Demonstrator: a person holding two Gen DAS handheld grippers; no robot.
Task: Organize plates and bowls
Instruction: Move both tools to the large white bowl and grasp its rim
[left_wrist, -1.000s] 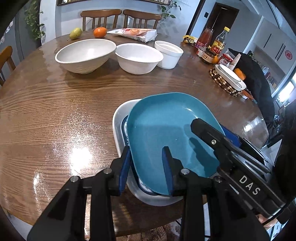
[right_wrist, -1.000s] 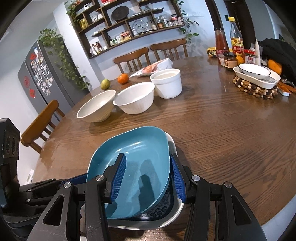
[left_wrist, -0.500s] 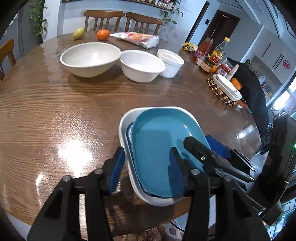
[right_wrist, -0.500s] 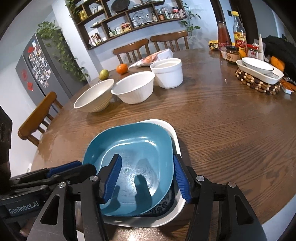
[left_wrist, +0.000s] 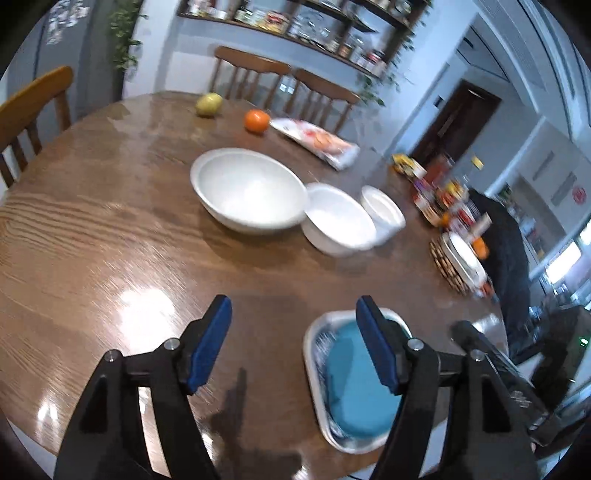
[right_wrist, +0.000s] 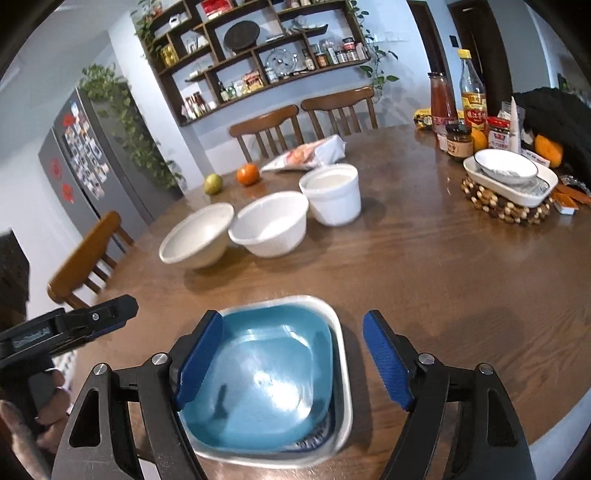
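A blue plate (right_wrist: 266, 373) lies nested in a white rectangular dish (right_wrist: 341, 373) near the table's front edge; the blue plate (left_wrist: 360, 373) and the white dish (left_wrist: 314, 354) also show at lower right in the left wrist view. My right gripper (right_wrist: 295, 362) hovers above the plate, its jaws opening, pads clear of the rim. My left gripper (left_wrist: 295, 341) is raised to the left of the stack, jaws opening, nothing between them. Further back sit three white bowls: a wide bowl (left_wrist: 249, 190), a medium bowl (left_wrist: 338, 219) and a small deep bowl (left_wrist: 382, 210).
A yellow fruit (left_wrist: 208, 105), an orange (left_wrist: 256, 120) and a snack bag (left_wrist: 317, 142) lie at the table's far side. Bottles and jars (right_wrist: 460, 110) and a dish on a beaded trivet (right_wrist: 511, 184) stand at right. Wooden chairs (right_wrist: 295, 122) ring the table.
Both grippers let go of the blue plate, which now rests flat in the white dish. The left gripper rose and swung left off the stack; the right gripper lifted a little. Both jaws widened.
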